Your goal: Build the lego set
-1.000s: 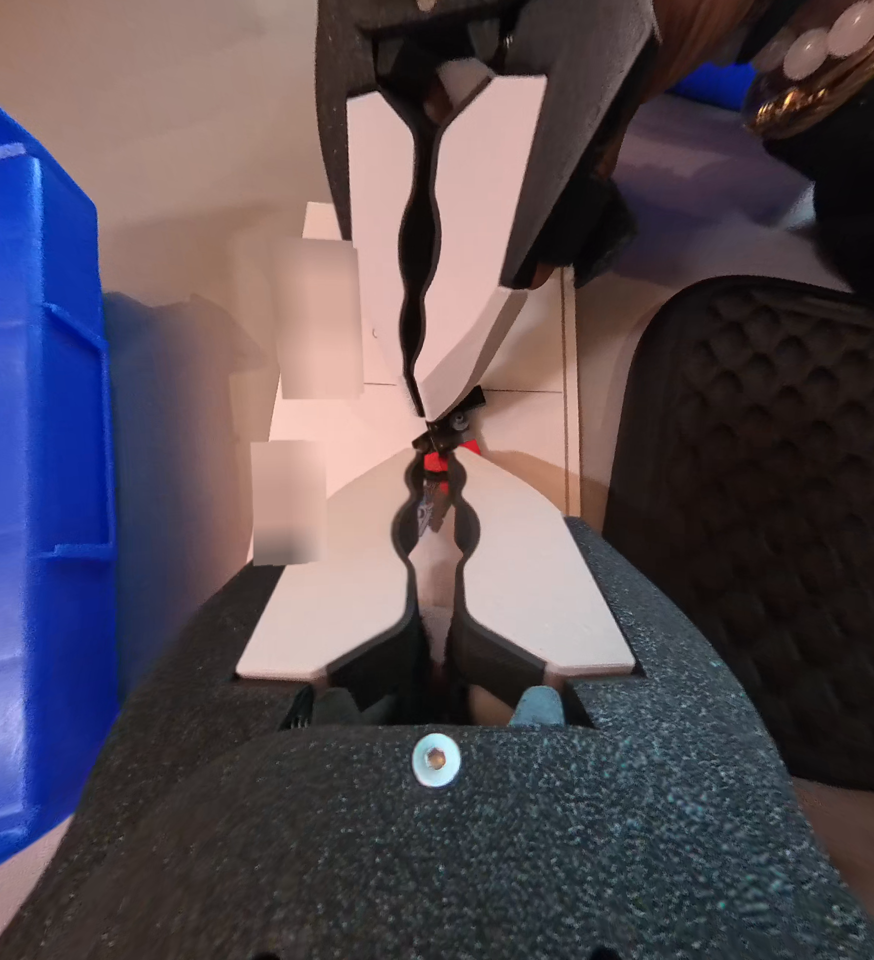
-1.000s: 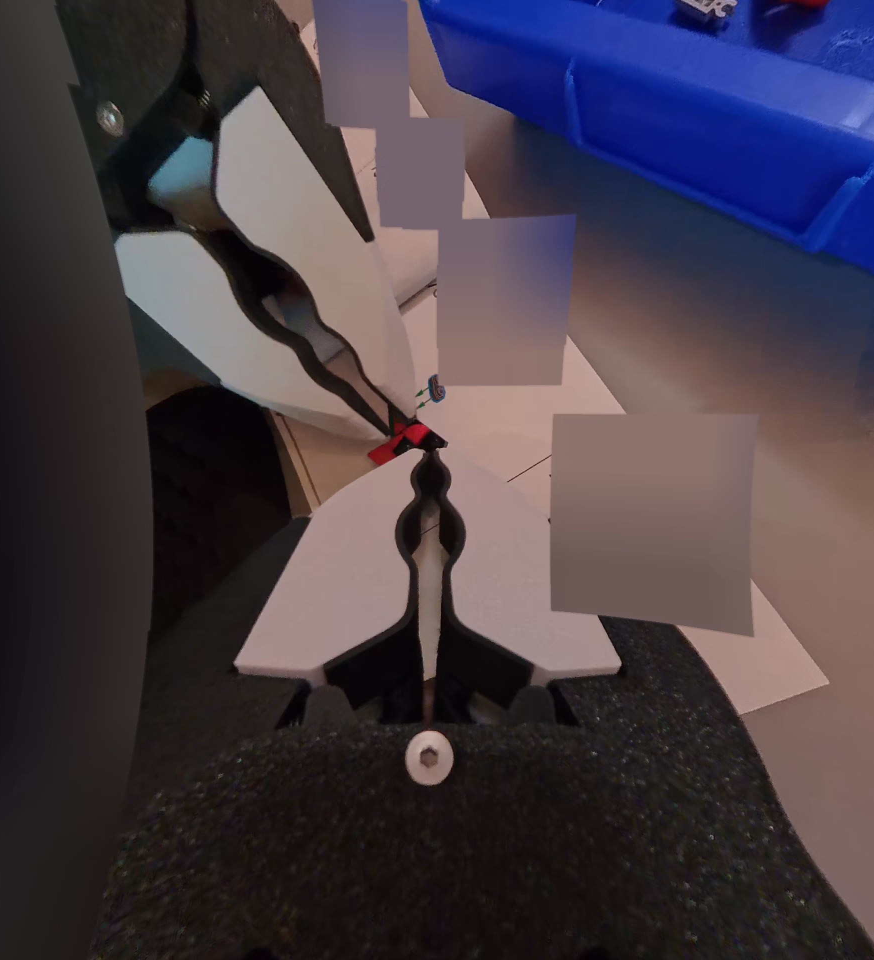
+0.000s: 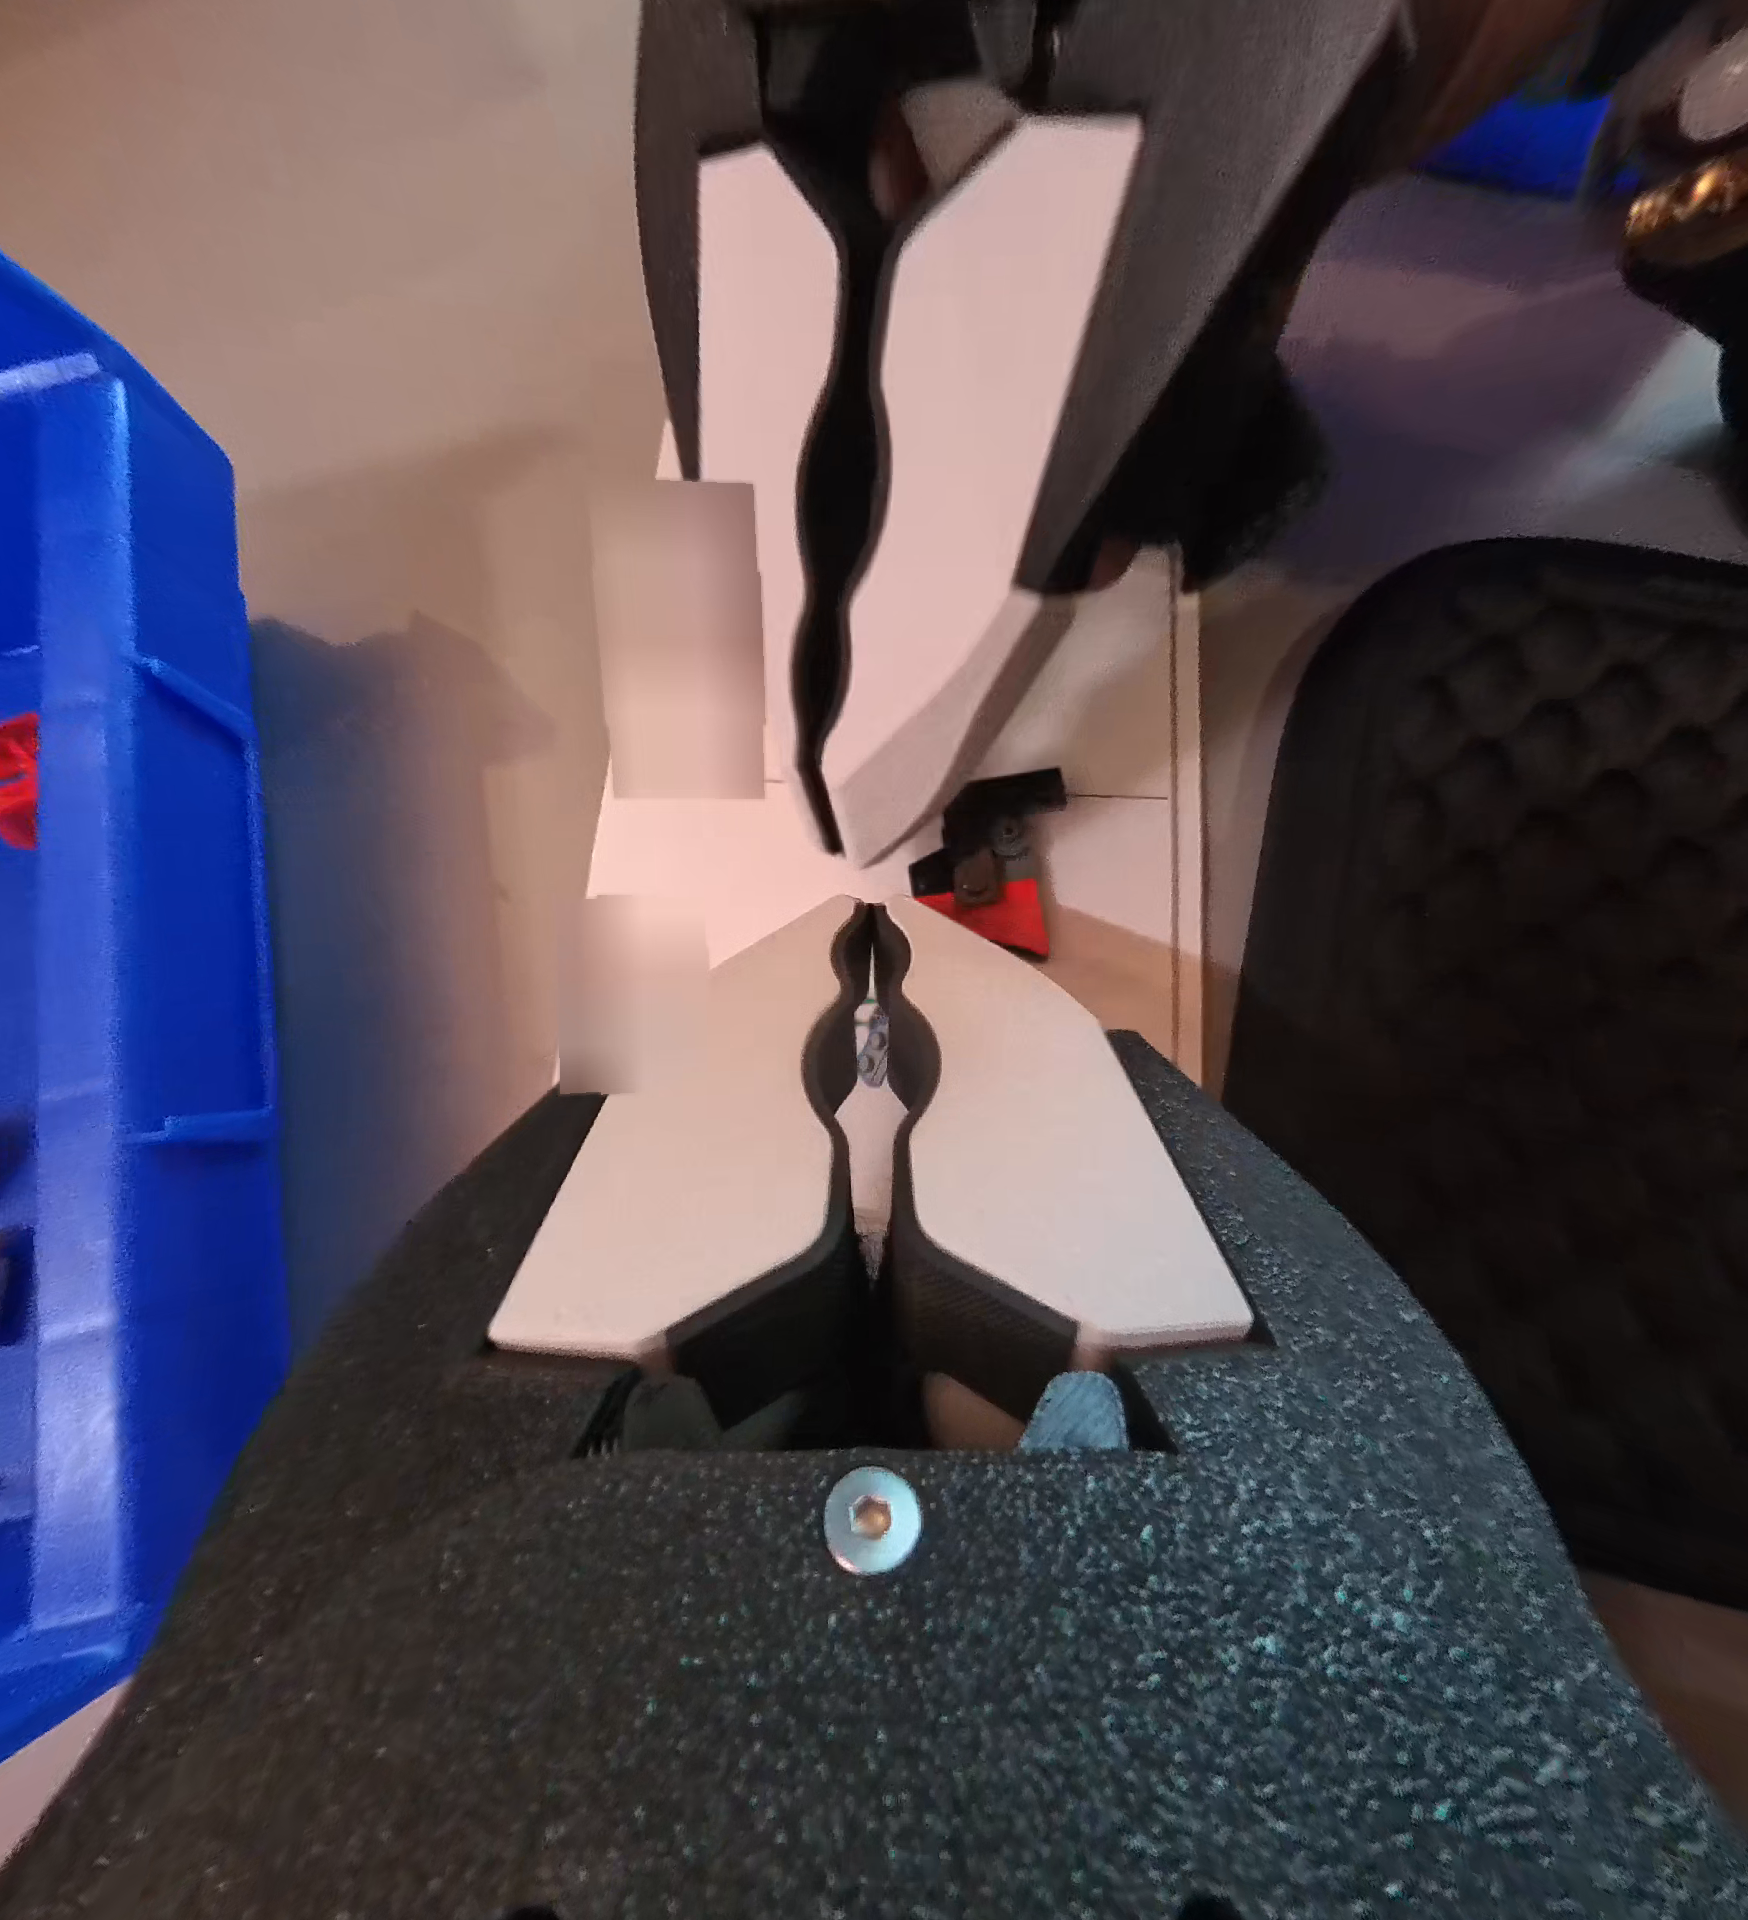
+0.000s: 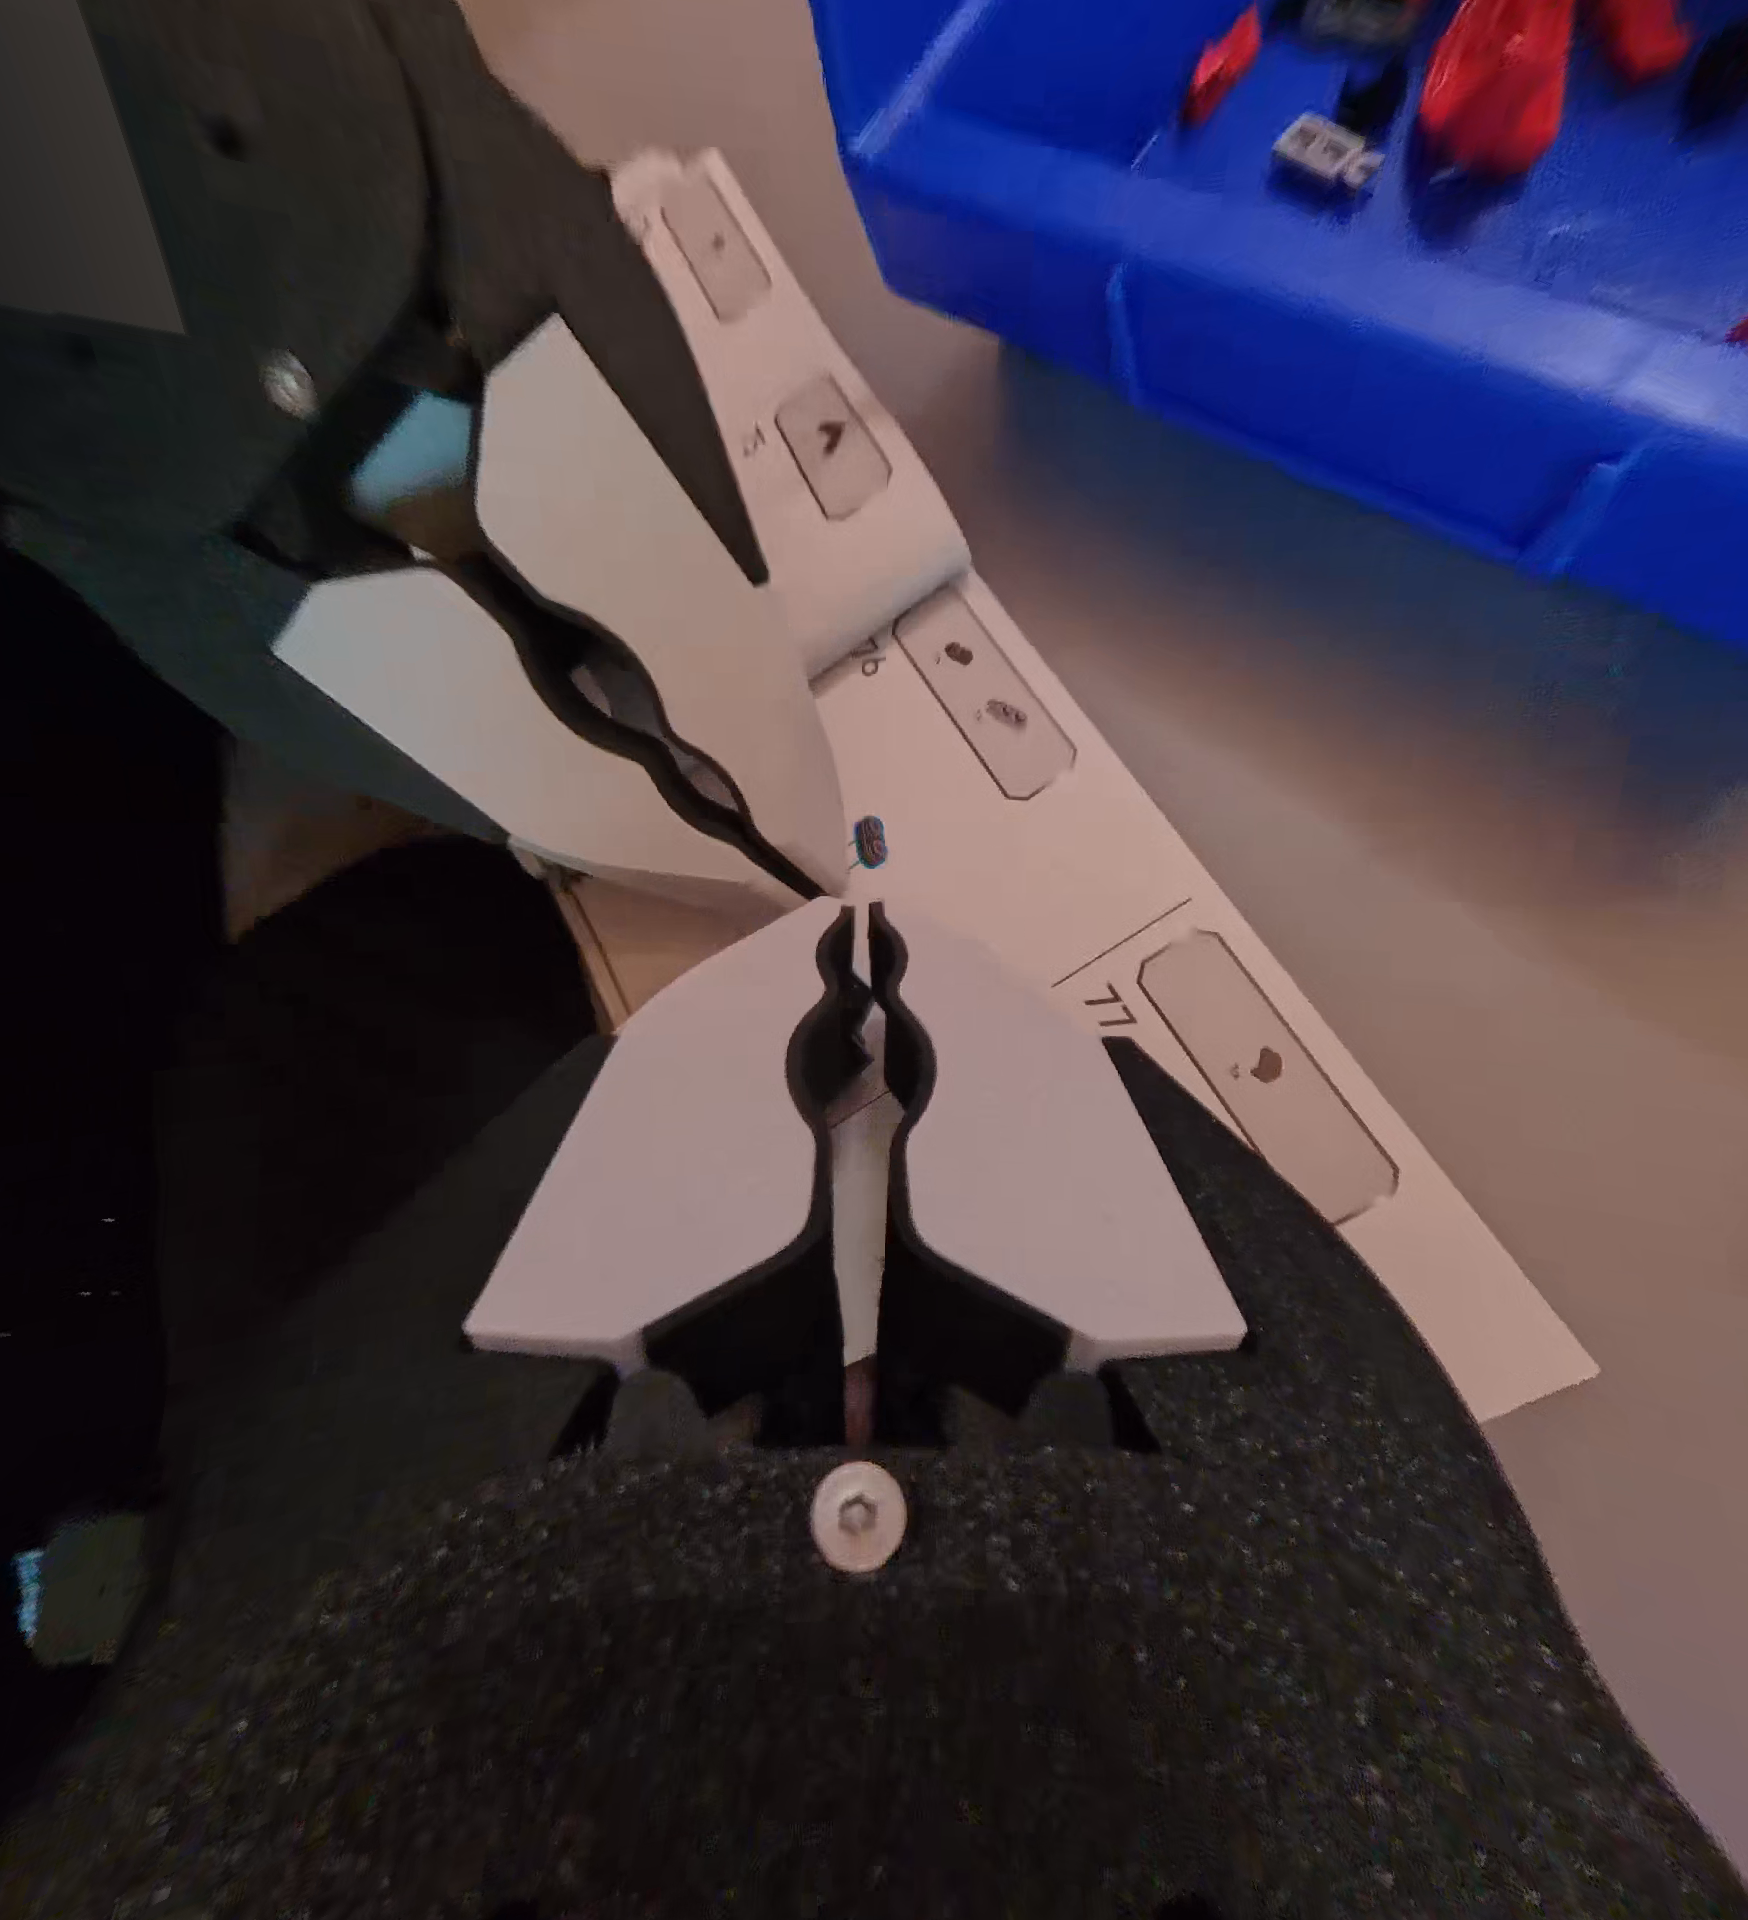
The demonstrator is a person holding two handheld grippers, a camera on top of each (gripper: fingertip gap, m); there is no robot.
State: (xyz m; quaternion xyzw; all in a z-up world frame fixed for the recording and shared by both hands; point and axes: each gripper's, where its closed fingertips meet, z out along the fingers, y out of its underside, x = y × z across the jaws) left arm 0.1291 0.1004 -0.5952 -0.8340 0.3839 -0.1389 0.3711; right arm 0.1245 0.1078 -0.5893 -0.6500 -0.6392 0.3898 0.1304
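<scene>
A small red and black lego assembly (image 3: 984, 878) lies on the white instruction sheet (image 3: 1088, 862), just right of both sets of tips. My left gripper (image 3: 870, 914) is shut, with nothing between its tips. My right gripper (image 3: 842, 847) comes down from the top, tip to tip with the left one, and is also shut and empty. In the right wrist view my right gripper (image 4: 859, 914) shows only a thin slit, and my left gripper (image 4: 816, 886) reaches in from the upper left. The assembly is hidden in that view.
A blue parts bin (image 3: 153, 831) with red, black and grey pieces stands at the left; it is also at the top right of the right wrist view (image 4: 1369, 343). A black textured mat (image 3: 1535, 1039) lies at the right. The instruction sheet (image 4: 1109, 883) lies under the tips. My two grippers' fingertips are within a few centimetres of each other.
A second ago both grippers pinched the red and black assembly between their tips. Now neither holds it; it lies on the sheet to the right. Both grippers have lifted slightly.
</scene>
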